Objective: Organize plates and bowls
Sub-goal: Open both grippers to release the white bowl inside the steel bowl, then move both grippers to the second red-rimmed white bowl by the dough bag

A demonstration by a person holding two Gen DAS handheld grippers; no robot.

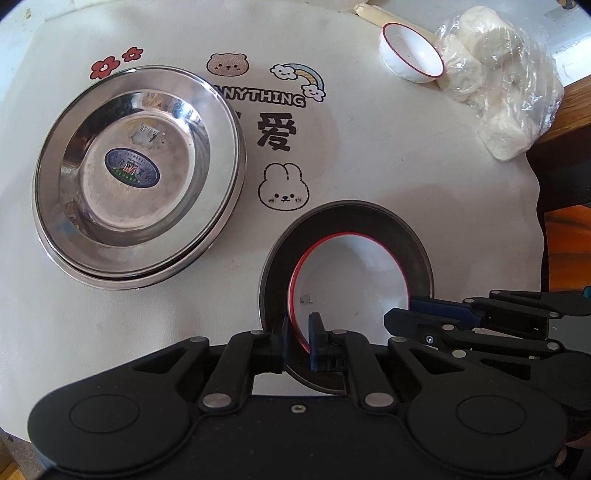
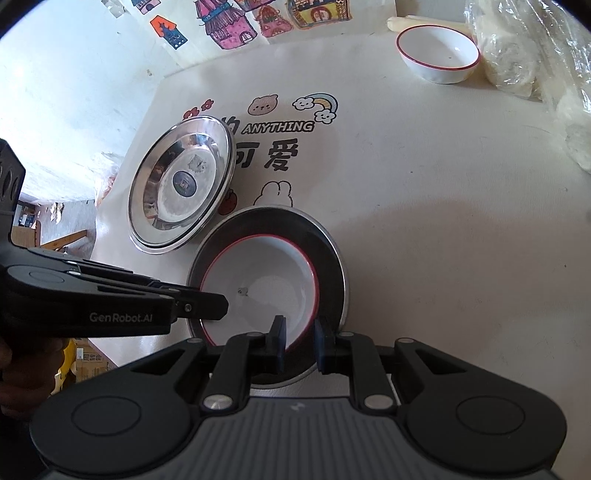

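Plastic bag [image 2: 546, 48] cut off rightward.

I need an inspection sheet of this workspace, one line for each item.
Surface: white cartoon-print cloth.
Job's things: steel plates stacked; near bowl sits in a dark plate; far bowl alone.
Clutter: plastic bag of pale lumps.
Grippers: left gripper and right gripper each shut on the near bowl's rim.
Cables: nothing seen.
Surroundings: white wall, house drawings.
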